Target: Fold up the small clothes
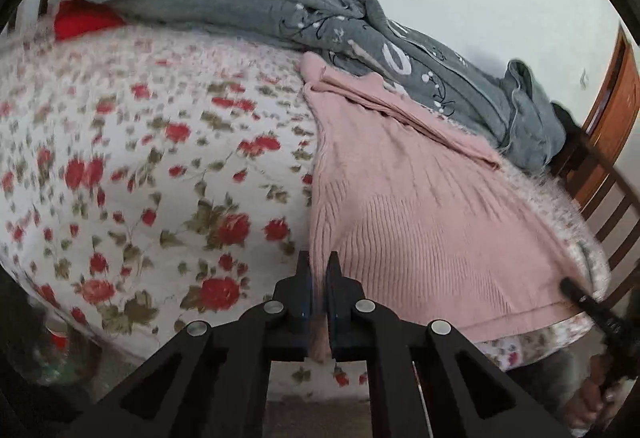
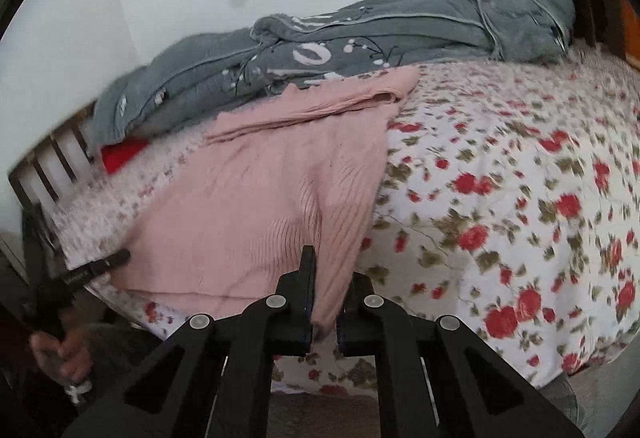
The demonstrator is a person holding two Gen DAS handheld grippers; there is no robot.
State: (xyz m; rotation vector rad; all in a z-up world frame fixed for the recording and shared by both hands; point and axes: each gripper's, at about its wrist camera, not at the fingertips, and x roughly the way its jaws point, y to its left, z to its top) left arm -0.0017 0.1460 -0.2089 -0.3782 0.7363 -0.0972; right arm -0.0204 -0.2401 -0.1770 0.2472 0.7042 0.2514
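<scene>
A pink ribbed knit sweater [image 1: 420, 213] lies on the floral bedspread [image 1: 140, 157], its sleeve folded across the top. My left gripper [image 1: 319, 270] is shut on the sweater's near left hem corner. In the right wrist view the same sweater [image 2: 260, 205] lies to the left, and my right gripper [image 2: 326, 278] is shut on its near right hem corner, which hangs between the fingers. Each gripper shows at the edge of the other's view: the right one [image 1: 580, 294] and the left one [image 2: 108, 262].
A grey printed blanket [image 1: 280, 9] is heaped along the far side of the bed against the wall. A red cloth [image 1: 84, 21] lies under its end. A wooden slatted bed frame [image 1: 612, 197] borders the bed, which shows again in the right wrist view [image 2: 48, 165].
</scene>
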